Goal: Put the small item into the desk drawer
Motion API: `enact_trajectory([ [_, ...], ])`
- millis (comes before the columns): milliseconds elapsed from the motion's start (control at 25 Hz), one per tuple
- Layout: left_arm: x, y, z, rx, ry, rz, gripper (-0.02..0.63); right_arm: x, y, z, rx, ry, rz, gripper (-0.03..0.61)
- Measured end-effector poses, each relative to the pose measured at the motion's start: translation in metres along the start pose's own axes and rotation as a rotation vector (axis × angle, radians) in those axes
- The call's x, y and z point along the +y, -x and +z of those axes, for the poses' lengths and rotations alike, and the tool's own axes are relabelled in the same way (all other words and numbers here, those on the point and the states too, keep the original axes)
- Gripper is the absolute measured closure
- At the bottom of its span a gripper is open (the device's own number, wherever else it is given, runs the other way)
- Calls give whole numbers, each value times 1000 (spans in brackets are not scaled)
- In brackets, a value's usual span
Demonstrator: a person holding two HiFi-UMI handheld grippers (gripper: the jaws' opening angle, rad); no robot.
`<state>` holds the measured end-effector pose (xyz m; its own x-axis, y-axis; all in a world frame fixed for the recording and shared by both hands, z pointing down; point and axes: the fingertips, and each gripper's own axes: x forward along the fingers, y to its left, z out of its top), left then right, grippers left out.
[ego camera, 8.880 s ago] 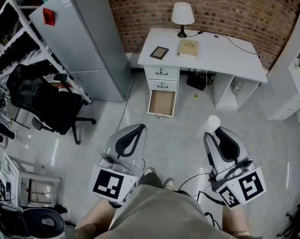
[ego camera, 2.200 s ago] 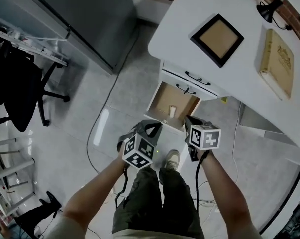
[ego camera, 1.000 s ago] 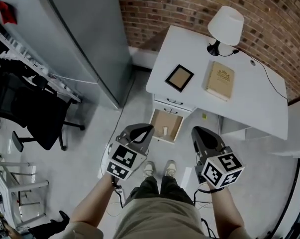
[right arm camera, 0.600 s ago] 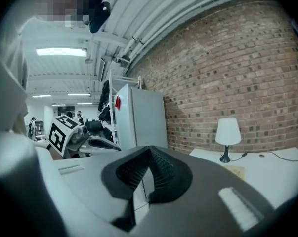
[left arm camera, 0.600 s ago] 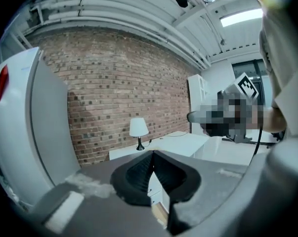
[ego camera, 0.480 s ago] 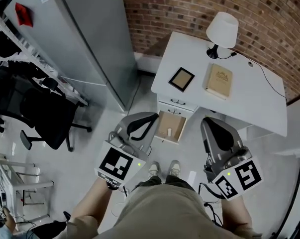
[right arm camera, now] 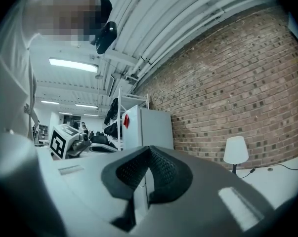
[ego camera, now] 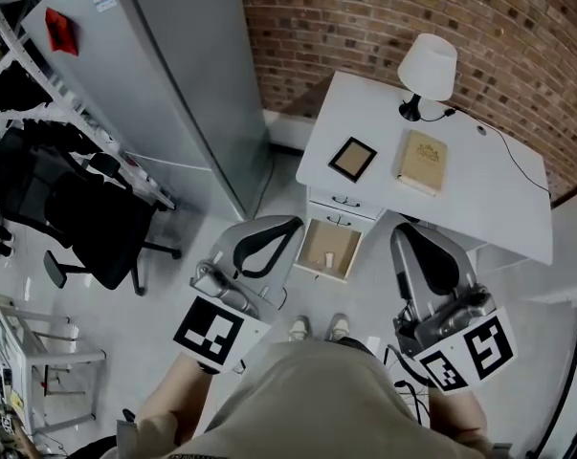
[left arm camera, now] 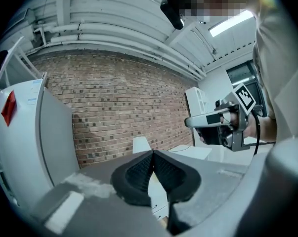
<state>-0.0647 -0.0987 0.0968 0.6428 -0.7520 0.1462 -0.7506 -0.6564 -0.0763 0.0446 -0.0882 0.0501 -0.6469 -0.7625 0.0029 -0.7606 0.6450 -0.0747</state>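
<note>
Since the earlier frames both grippers have risen away from the open drawer (ego camera: 315,245), and the small white item (ego camera: 330,258) now lies alone on its floor. The left gripper (ego camera: 290,226) and right gripper (ego camera: 410,230) flank the drawer, each with jaws clenched on nothing. On the white worktop (ego camera: 479,208) sit a lamp (ego camera: 428,65), a book (ego camera: 421,162) and a picture frame (ego camera: 352,158). A grey cabinet (ego camera: 173,84) stands beside the desk, with a black office chair (ego camera: 87,208) farther left.

2 grippers (ego camera: 290,224) (ego camera: 409,229); 1 each: desk (ego camera: 489,194), lamp (ego camera: 428,65), book (ego camera: 421,162), picture frame (ego camera: 352,159), open drawer (ego camera: 313,250), small item (ego camera: 330,257), chair (ego camera: 87,218), fridge (ego camera: 173,94)
</note>
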Motion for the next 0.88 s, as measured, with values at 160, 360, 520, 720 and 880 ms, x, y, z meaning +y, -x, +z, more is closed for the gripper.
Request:
enact_trajectory([
  [160, 5, -2, -2, 11, 15, 17, 611, -3, -3, -7, 29, 2, 3, 575],
  [360, 9, -6, -7, 20, 31, 15, 611, -6, -8, -16, 57, 1, 5, 575],
  [520, 11, -11, -11, 25, 32, 12, 611, -10, -11, -20, 67, -2, 5, 575],
  [720, 14, -15, -14, 33, 36, 13, 611, -15, -16, -23, 69, -16, 3, 575],
  [880, 21, -18, -16, 39, 41, 28, 611, -19, -24, -25, 71, -9, 0, 575],
])
